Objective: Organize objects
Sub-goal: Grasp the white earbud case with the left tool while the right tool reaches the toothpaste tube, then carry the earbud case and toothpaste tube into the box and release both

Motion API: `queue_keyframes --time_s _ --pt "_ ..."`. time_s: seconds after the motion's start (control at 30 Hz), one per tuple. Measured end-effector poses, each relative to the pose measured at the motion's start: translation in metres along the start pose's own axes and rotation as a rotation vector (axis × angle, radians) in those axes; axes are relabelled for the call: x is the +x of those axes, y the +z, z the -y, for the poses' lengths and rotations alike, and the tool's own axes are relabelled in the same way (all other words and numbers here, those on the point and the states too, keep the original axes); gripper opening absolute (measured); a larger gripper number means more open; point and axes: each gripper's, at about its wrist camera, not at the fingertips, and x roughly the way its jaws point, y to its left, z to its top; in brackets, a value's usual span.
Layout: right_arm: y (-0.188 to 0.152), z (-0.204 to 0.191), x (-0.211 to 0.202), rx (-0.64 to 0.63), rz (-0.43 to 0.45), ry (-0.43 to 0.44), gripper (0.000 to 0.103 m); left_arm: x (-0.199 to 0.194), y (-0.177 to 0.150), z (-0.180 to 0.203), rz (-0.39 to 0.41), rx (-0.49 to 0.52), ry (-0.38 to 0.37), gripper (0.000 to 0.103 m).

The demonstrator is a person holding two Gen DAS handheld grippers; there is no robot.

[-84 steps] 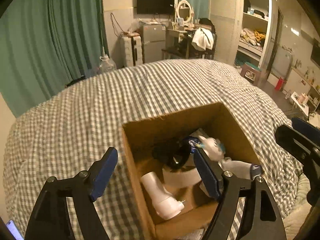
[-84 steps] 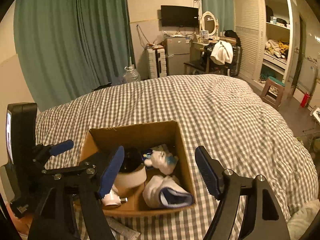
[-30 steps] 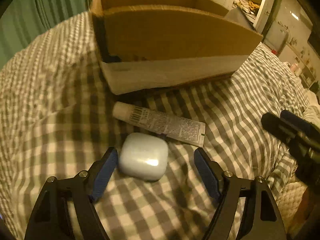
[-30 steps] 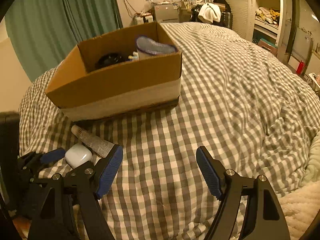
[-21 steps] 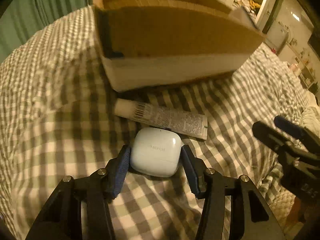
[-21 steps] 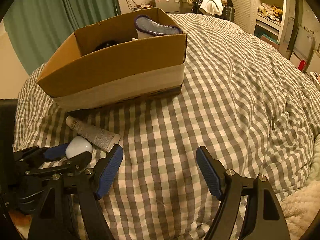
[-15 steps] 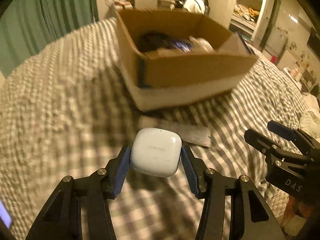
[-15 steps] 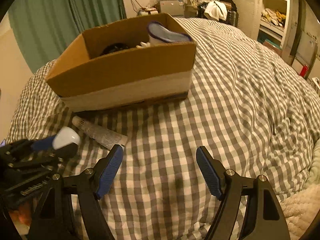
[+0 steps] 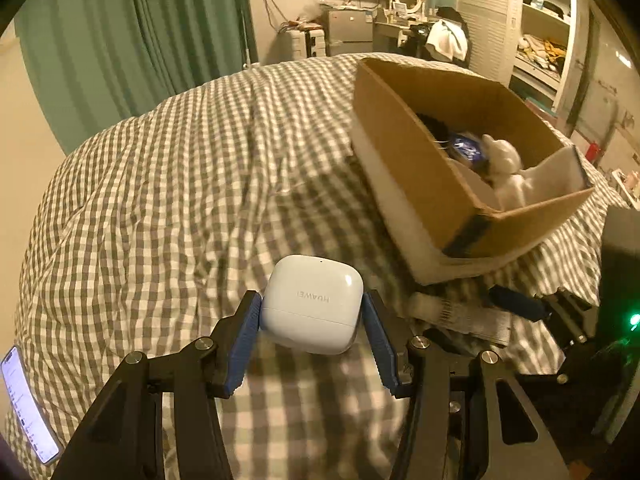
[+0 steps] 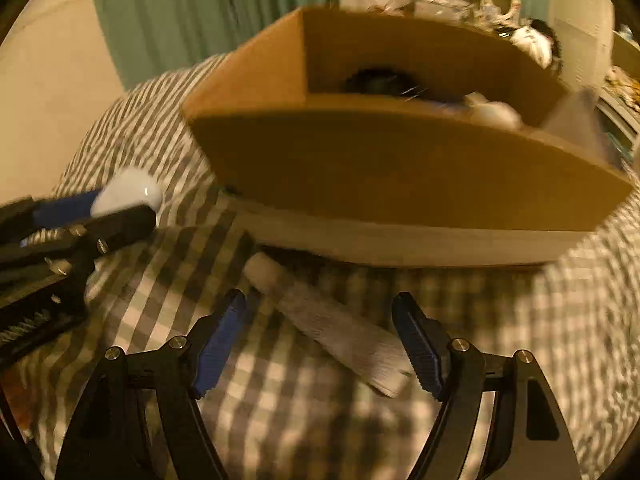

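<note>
My left gripper [image 9: 312, 320] is shut on a white earbuds case [image 9: 314, 302] and holds it above the checked bedspread, left of the cardboard box [image 9: 404, 168]. The case also shows at the left of the right wrist view [image 10: 128, 192]. My right gripper [image 10: 320, 336] is open, low over the bed, with a white tube [image 10: 328, 320] lying between its fingers just in front of the box [image 10: 400, 168]. The tube shows in the left wrist view [image 9: 460, 314] beside the box. The box holds a white figurine [image 9: 506, 168], a blue item and a dark object.
A phone [image 9: 24, 404] lies at the left edge of the bed. Green curtains [image 9: 140, 40] hang behind the bed. A desk, a mirror and open shelves [image 9: 540, 40] stand at the far side of the room.
My left gripper closed on the earbuds case and lifted it off the bed, swinging left. My right gripper dropped down and forward until the tube lies between its open fingers.
</note>
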Motion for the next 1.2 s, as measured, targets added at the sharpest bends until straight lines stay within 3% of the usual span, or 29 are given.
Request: queue_keyframes --time_s 0.07,0.17,0.23,0.33,0.5,0.8,1.07,1.2 --pt "-0.001 -0.003 0.011 -0.011 -0.018 0.009 0.074 0.006 0.001 -0.004 -0.010 -0.009 0.000 0.053" --pt "-0.003 -0.001 0.024 -0.034 -0.045 -0.033 0.062 0.015 0.000 -0.004 -0.028 -0.011 -0.012 0.053" --pt "-0.004 0.002 0.027 -0.026 -0.048 -0.017 0.061 0.020 -0.002 -0.002 -0.036 -0.003 -0.022 0.053" --pt "-0.005 -0.003 0.020 -0.045 -0.006 0.001 0.047 0.024 -0.002 -0.001 -0.048 0.008 -0.030 0.053" --pt "-0.006 -0.014 0.011 -0.036 -0.013 0.017 0.022 0.014 -0.005 -0.004 -0.035 0.009 -0.038 0.053" --pt "-0.020 -0.015 -0.024 -0.039 0.028 -0.091 0.021 -0.032 -0.015 -0.006 0.035 0.029 -0.065 0.053" --pt "-0.028 -0.012 -0.102 0.008 0.142 -0.154 0.021 -0.074 -0.017 0.009 0.151 0.065 -0.098 0.053" --pt "-0.023 -0.013 -0.130 0.035 0.177 -0.146 0.021 -0.098 -0.018 0.020 0.197 0.087 -0.120 0.053"
